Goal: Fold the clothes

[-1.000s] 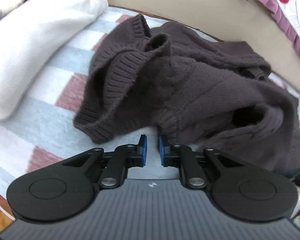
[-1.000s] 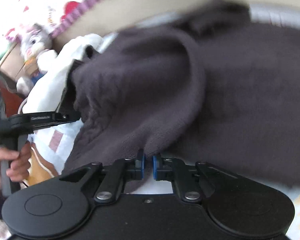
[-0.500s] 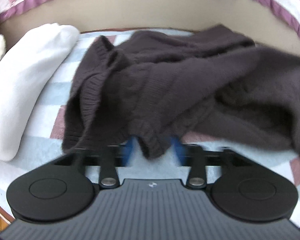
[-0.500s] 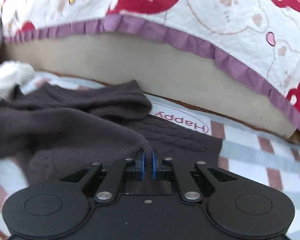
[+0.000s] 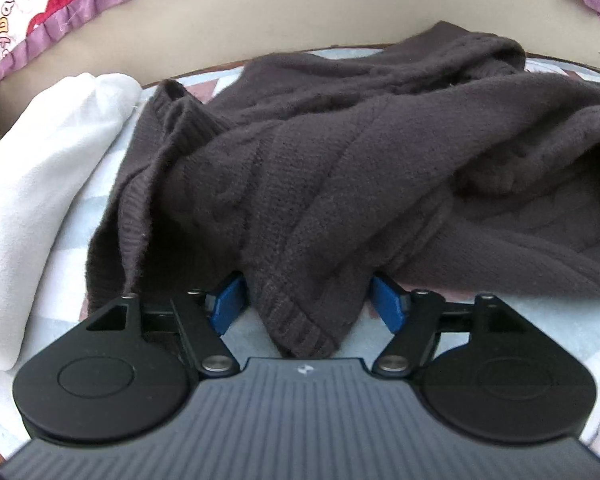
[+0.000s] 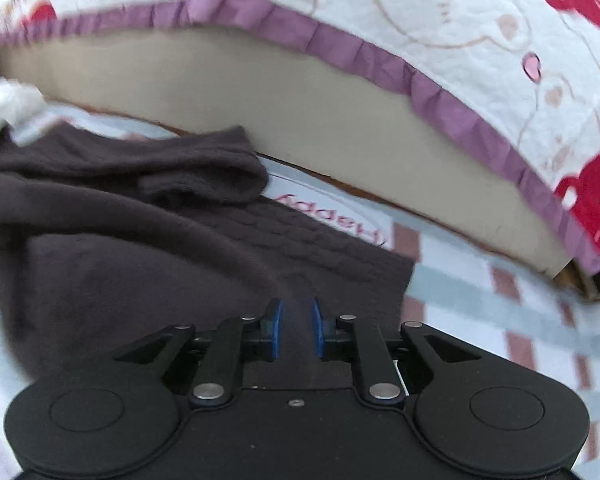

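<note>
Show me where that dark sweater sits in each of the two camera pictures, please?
Left wrist view: the sweater fills the middle and right, one ribbed corner hanging between the blue pads.
Right wrist view: the sweater lies at the left and centre, just beyond the pads.
Shared landmark: the purple frill of the quilt runs along the top of both views, above a beige band.

A checked cloth [image 5: 72, 248] bears a rumpled dark sweater [image 5: 340, 168] beside a white garment [image 5: 40, 184].
</note>
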A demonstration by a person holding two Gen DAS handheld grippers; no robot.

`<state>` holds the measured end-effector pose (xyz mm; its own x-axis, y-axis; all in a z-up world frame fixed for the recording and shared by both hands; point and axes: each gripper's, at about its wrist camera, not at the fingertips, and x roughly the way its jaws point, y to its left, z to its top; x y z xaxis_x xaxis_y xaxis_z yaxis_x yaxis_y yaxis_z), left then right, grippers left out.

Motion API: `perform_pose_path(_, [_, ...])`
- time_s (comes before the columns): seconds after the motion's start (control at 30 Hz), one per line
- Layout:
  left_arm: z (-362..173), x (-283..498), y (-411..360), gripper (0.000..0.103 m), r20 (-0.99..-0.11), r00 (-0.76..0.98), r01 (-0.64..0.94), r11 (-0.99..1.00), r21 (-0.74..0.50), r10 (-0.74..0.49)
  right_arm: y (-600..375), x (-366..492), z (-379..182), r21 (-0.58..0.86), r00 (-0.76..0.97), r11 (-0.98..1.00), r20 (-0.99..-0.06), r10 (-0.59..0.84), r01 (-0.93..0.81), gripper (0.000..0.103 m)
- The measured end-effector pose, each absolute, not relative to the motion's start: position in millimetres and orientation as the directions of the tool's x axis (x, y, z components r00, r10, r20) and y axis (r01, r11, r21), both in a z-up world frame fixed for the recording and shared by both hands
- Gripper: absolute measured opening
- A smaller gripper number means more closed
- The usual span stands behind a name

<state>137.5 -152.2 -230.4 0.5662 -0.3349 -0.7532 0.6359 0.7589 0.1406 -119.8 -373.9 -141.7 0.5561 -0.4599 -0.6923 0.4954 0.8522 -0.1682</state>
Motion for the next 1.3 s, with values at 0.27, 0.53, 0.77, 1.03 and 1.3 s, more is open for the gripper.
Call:
perform_pose_path(0.27, [-215.0, 134.8, -148.7, 0.016, -0.660, 0.712, 0.544, 0.782, 0.304, -0.239, -340.2, -136.3, -147.4, -0.119, 0.628, 0.925, -0.703, -0.335, 0.360, 0.025])
perform_pose_path(0.53, [-134.1, 117.7, -93.3, 0.014, -0.381, 0.913, 0.276, 0.906, 0.322, -0.143, -314.0, -118.1, -149.0, 0.009, 0.694, 0.977, -0.706, -0.144, 0.212, 0.032])
perform_pose_path(0.77, [-138.8, 116.6, -38.9, 0.011, -0.531, 0.847, 0.167, 0.944, 0.284, 0.010, -322.3, -127.3, -154.5, -0.013, 0.655, 0.954, -0.724, -0.216, 0.300, 0.042])
perform_pose_path(1.03, [-148.8, 121.2, -16.3, 0.011, -0.632, 0.774, 0.143, 0.960, 0.239, 0.042, -397.4, -186.9, -159.6, 0.075, 0.485, 0.729, -0.792, -0.372, 0.681, 0.042])
perform_pose_path(1.3, [-161.6, 142.5, 1.0, 0.014, -0.734, 0.679, 0.106, 0.992, 0.065, -0.025, -428.6, -245.8, -190.1, 0.377, 0.496, 0.433, -0.844, -0.203, 0.819, 0.048])
